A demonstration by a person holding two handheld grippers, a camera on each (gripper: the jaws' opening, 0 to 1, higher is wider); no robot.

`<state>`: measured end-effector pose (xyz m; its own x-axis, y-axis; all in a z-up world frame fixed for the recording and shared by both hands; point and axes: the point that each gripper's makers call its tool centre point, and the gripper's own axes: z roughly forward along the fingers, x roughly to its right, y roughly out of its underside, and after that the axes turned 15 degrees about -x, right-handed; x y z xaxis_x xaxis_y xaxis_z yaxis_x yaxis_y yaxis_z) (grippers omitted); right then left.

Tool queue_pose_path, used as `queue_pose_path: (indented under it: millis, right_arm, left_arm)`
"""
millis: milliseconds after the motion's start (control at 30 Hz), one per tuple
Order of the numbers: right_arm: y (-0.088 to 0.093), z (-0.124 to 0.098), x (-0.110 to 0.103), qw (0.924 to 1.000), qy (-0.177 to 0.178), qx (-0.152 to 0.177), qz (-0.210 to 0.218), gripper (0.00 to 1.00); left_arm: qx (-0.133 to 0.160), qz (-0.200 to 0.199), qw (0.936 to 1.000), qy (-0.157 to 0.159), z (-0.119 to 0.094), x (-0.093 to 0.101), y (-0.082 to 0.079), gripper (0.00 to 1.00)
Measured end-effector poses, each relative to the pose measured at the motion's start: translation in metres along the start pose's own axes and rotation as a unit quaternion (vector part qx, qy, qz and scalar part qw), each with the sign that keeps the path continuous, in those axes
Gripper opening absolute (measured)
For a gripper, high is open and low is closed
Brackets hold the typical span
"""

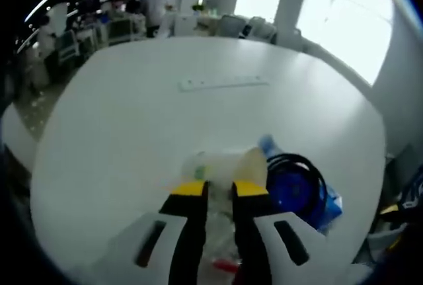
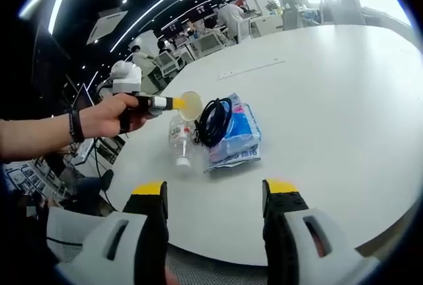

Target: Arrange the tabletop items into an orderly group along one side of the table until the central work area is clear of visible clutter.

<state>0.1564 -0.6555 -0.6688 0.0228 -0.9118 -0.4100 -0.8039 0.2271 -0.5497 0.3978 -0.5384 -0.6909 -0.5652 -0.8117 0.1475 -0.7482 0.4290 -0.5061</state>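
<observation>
Right gripper view: bottle (image 2: 180, 141) beside cable (image 2: 213, 121)

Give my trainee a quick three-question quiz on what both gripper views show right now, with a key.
1. True or false: the black cable lies coiled on the blue packet.
2. What does the left gripper hold in the right gripper view? A) a clear cup B) the bottle C) the cable
3. Fill in: the clear bottle lies on its ____ on the white table.

Key
1. True; it rests on the packet's left part.
2. A; the jaws pinch the rim of the cup, which hangs above the bottle. The right gripper is open and holds nothing.
3. Side.
</observation>
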Motion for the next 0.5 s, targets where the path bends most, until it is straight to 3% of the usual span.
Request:
queue_pose_path:
  millis: [333,500]
  right_arm:
    - [0.000,0.000,-0.001,1.0000,-0.003,0.000,0.000,0.56]
    - [0.000,0.001,-0.003,1.0000,-0.005,0.000,-0.003,0.56]
  left_arm:
    - [0.014,-0.024,0.9995,-0.016,-0.010,-0.018,0.000,0.02]
    - [0.020,-0.034,0.9992,-0.007,-0.018,-0.022,-0.003,0.00]
